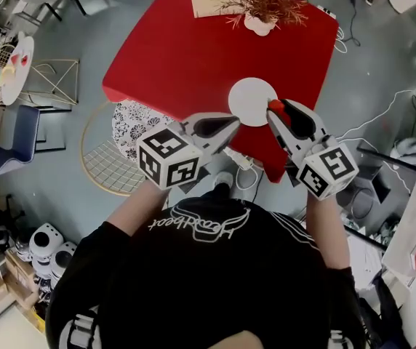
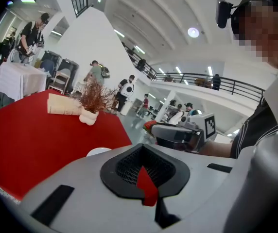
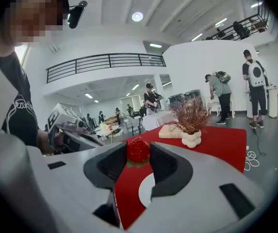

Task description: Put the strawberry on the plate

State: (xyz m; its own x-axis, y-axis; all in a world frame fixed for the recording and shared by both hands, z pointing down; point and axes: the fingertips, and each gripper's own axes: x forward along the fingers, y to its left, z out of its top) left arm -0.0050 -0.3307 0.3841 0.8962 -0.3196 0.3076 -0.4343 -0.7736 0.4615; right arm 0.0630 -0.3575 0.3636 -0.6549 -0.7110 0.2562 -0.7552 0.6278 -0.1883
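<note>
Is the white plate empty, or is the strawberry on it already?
Empty. The plate shows bare white; the strawberry sits clamped between the right gripper's jaws.

Red strawberry [image 3: 138, 150], wht plate [image 1: 252, 101]

No word or number is legible. White cursive lettering [image 1: 199, 226] is noted on the black shirt [image 1: 193, 282], below the plate [image 1: 252, 100], but cannot be read. Square coded markers only are borne by the cubes of the left gripper [image 1: 233, 121] and right gripper [image 1: 274, 108].
</note>
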